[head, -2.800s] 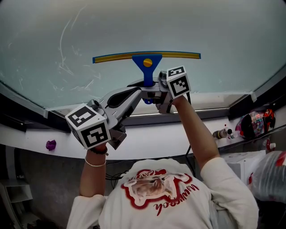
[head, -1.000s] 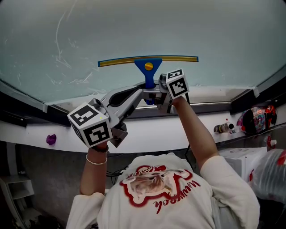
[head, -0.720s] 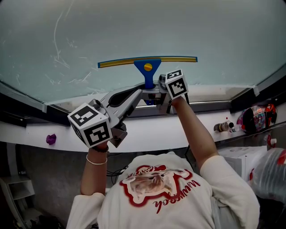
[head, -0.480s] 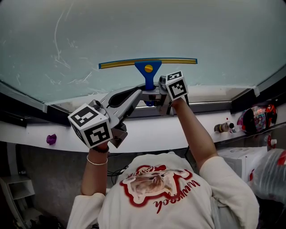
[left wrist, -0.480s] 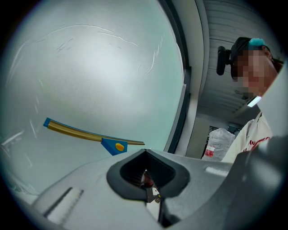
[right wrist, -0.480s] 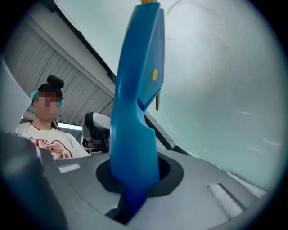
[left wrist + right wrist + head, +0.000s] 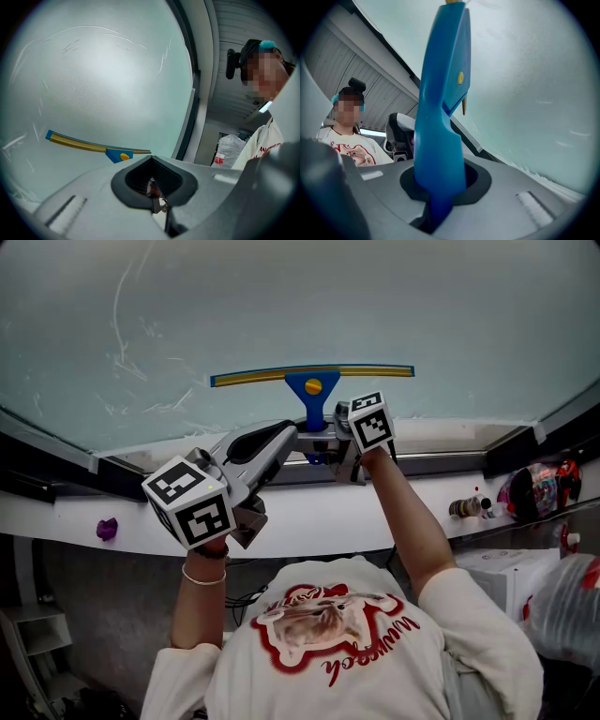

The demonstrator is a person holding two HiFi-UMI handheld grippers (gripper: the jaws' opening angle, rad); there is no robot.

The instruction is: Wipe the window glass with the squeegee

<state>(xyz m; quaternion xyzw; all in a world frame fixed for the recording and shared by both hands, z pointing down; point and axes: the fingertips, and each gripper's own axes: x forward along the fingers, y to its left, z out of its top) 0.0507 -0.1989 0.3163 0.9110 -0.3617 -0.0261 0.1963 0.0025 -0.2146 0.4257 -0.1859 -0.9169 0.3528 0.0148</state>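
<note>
A squeegee with a yellow-edged blade (image 7: 312, 376) lies flat against the window glass (image 7: 375, 306), just above the white sill (image 7: 450, 432). Its blue handle (image 7: 312, 401) points down into my right gripper (image 7: 324, 440), which is shut on it. In the right gripper view the handle (image 7: 440, 117) fills the middle and runs down between the jaws of the right gripper (image 7: 439, 190). My left gripper (image 7: 289, 435) is shut with nothing in it, close beside the right one and below the blade. In the left gripper view, the left gripper (image 7: 152, 185) has the squeegee (image 7: 96, 147) beyond it.
Wet streaks (image 7: 127, 329) mark the left part of the glass. A dark frame (image 7: 56, 479) runs under the sill. A purple object (image 7: 106, 528) sits at the left; small bottles (image 7: 466, 507) and a colourful bag (image 7: 534, 491) at the right. A person's reflection shows in both gripper views.
The squeegee and my right gripper have slid a little way down the glass toward the sill. The left gripper has stayed shut beside them.
</note>
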